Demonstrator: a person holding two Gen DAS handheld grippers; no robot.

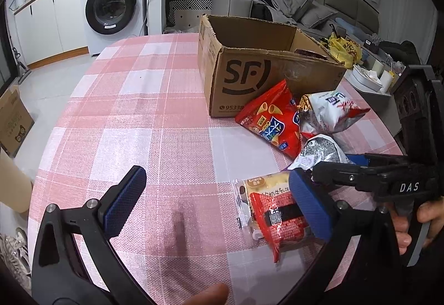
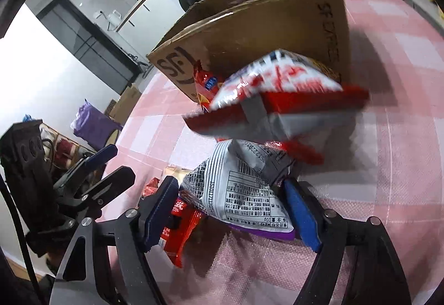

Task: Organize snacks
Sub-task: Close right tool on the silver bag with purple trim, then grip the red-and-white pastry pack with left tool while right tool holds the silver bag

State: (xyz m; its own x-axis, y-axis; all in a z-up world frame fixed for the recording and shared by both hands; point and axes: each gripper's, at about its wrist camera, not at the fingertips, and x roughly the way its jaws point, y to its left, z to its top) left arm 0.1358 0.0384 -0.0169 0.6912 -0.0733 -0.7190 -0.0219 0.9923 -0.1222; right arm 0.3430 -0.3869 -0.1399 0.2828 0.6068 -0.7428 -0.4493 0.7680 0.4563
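The left gripper (image 1: 219, 205) hangs low over the pink checked tablecloth (image 1: 155, 116) with its jaws spread wide and nothing between them; its right blue pad sits at the edge of a clear-wrapped Dami bread with a red label (image 1: 273, 217), and whether it touches cannot be told. Ahead and to the right of that gripper lie a red bag of cone-shaped corn snacks (image 1: 273, 121) and a white-and-red bag (image 1: 328, 112), both just before the open SF cardboard box (image 1: 266, 66).

The right gripper (image 2: 231, 207) has its jaws partly open around a silver-white snack bag with a printed nutrition table and purple edge (image 2: 238, 194); the blue pads stand at either side of it, though a firm pinch cannot be made out. Directly ahead of this gripper the white-and-red bag (image 2: 277, 94) lies blurred, with the box (image 2: 263, 35) beyond it; the left gripper (image 2: 111, 169) shows to its left.
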